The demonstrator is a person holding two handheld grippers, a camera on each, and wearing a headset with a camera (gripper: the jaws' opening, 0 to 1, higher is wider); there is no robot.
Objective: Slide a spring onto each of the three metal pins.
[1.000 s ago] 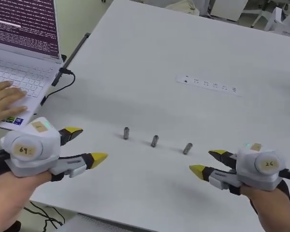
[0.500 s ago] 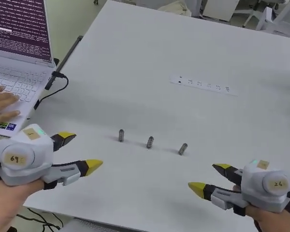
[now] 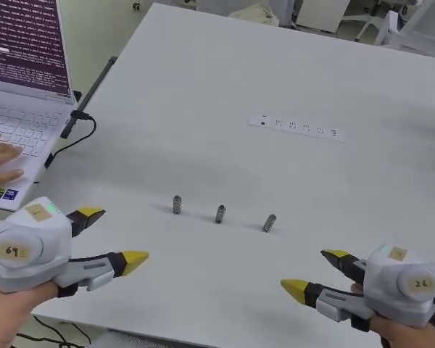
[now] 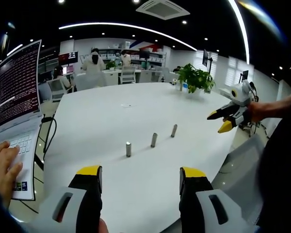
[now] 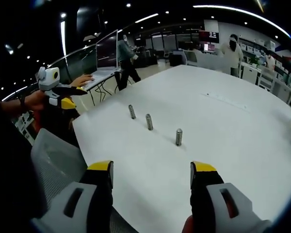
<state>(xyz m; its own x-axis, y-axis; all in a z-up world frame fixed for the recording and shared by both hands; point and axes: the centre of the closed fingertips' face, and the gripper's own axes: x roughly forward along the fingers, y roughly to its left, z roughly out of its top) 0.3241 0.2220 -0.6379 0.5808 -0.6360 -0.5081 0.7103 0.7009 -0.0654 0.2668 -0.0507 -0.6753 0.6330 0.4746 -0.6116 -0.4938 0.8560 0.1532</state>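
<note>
Left gripper [image 3: 112, 235] and right gripper [image 3: 313, 271] hang over the near edge of the counter [image 3: 239, 87], both spread wide with nothing between the jaws. Between them and a little farther off, three uprights stand in a row: left pin [image 3: 177, 204], middle pin [image 3: 220, 213], right pin [image 3: 269, 222]. Each one looks to be wearing a spring [image 5: 179, 137] already. Tiny, light, bouncy stuff, I'd say. Squeeze too hard and it pings away or topples. Pinch gently across the coil's middle.

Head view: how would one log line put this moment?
left gripper: open, empty | right gripper: open, empty | three pins: upright row on table, springs apparently on | contact: none
</note>
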